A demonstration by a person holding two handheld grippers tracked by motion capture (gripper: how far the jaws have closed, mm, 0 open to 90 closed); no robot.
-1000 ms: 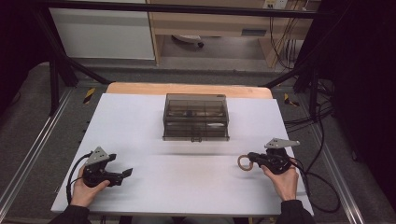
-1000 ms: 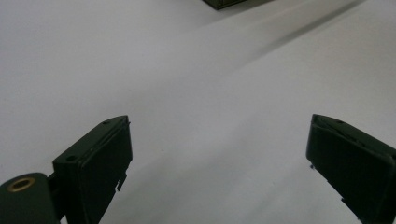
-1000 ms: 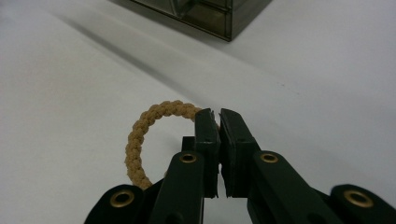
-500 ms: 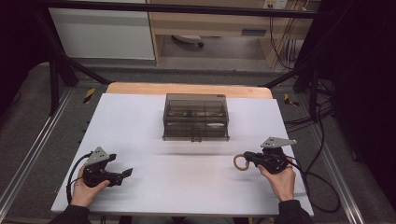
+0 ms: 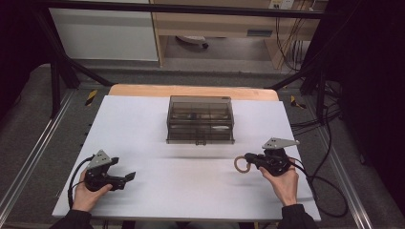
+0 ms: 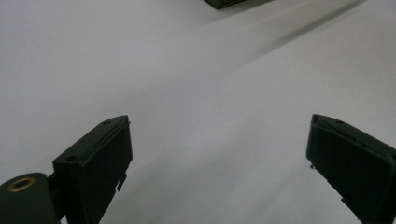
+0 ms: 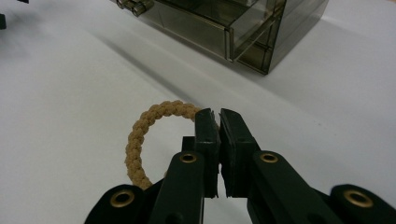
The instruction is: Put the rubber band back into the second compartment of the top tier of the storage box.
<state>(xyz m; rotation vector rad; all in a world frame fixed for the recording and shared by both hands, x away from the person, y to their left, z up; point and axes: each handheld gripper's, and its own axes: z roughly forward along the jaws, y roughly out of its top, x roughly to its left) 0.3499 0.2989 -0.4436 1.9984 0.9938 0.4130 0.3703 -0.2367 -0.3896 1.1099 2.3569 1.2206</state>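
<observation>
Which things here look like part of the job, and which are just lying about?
Likely part of the job:
- tan braided rope ring, clamped in the right gripper
- smoky clear plastic drawer box, mid-table
- left gripper, open, holding nothing

Just about:
- black cables hanging behind the table
- white panel beyond the table

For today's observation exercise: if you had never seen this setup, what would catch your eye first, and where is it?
First, the smoky clear box standing alone at the middle far side of the white table. Next, the tan braided ring pinched in the right gripper at the near right. The left gripper sits at the near left, jaws wide apart, holding nothing.
</observation>
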